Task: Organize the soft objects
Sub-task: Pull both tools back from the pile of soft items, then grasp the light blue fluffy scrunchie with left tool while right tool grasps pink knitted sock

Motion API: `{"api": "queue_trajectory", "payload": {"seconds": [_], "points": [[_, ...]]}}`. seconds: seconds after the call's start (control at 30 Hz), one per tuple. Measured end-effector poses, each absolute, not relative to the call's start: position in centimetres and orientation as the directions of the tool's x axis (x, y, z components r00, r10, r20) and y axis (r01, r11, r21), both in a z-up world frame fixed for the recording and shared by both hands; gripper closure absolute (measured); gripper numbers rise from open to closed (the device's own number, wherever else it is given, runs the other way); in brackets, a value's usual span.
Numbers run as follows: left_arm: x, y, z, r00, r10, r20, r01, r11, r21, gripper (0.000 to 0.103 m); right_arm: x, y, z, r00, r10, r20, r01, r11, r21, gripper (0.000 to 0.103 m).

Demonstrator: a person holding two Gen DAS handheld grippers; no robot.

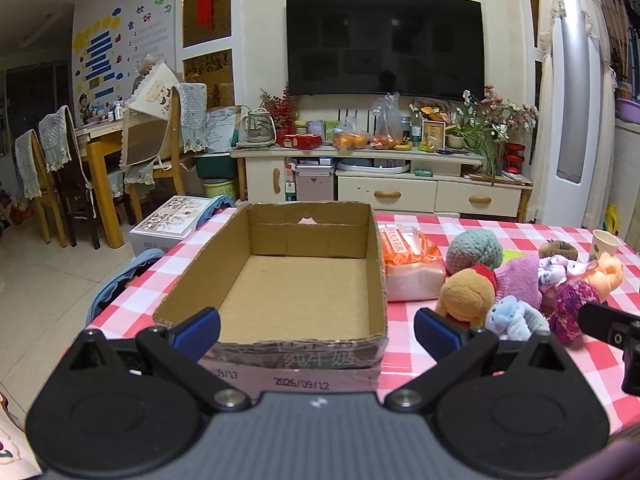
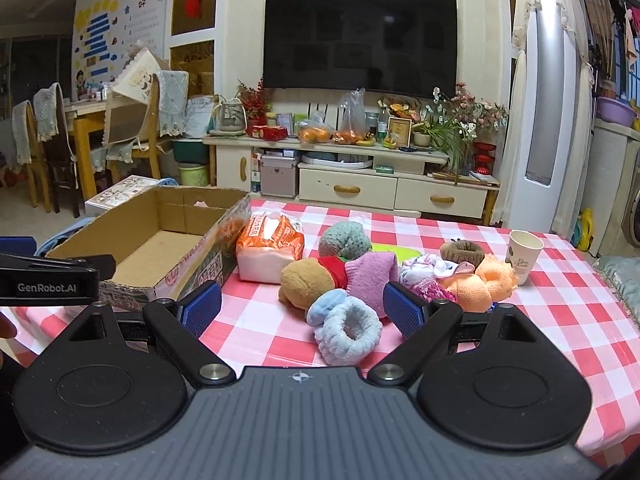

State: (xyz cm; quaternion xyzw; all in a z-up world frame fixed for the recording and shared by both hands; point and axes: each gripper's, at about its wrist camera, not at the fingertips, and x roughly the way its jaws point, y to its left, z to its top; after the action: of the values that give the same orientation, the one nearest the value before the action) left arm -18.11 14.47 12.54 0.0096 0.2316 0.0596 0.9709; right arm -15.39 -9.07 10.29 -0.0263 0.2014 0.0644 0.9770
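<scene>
Box: my landmark, the box [image 1: 296,280] sits open and empty at the left of the table [image 2: 560,304], ready, I judge, to take the soft things.
Left tool: my left tool [image 1: 316,326] hangs at the box's near wall, spread wide, gripping nothing; I read it as steadying or waiting there.
Right tool: my right tool [image 2: 302,312] is right of the box, fingers wide apart and empty, facing the pile.
Blue ring: the fluffy ring [image 2: 346,330] lies right of the box, nearest me, between my right tool's fingers but untouched.
Pile: the bear [image 2: 308,280], pink cloth [image 2: 370,276], green ball [image 2: 346,240] and orange toy [image 2: 486,280] bunch beyond it.
Tissue pack: the pack [image 2: 268,252] rests just beside the box's right wall.
Cup: the cup [image 2: 524,254] stands farthest from the box.
</scene>
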Motion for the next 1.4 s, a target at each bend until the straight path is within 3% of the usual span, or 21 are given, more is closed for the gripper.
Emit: {"api": "queue_trajectory", "payload": {"seconds": [0.33, 0.7, 1.0, 1.4], "points": [[-17.8, 12.4, 12.0, 0.884, 0.059, -0.463, -0.037, 0.998, 0.057, 0.001, -15.2, -11.1, 8.4, 0.916, 0.018, -0.401, -0.021, 1.0, -0.003, 0.0], [-15.1, 6.1, 9.8, 0.843, -0.123, -0.524, 0.194, 0.977, 0.083, 0.001, -13.6, -17.2, 5.4, 0.892, -0.112, -0.437, 0.157, 0.985, 0.069, 0.0], [-11.4, 0.8, 6.2, 0.775, -0.239, -0.584, 0.336, 0.94, 0.061, 0.004, -11.4, -20.5, 3.9, 0.879, -0.014, -0.477, 0.128, 0.97, 0.208, 0.0], [-6.1, -2.5, 3.1, 0.731, -0.264, -0.63, 0.408, 0.908, 0.092, 0.005, -6.6, -21.0, 3.1, 0.837, 0.117, -0.535, 0.083, 0.938, 0.336, 0.0]]}}
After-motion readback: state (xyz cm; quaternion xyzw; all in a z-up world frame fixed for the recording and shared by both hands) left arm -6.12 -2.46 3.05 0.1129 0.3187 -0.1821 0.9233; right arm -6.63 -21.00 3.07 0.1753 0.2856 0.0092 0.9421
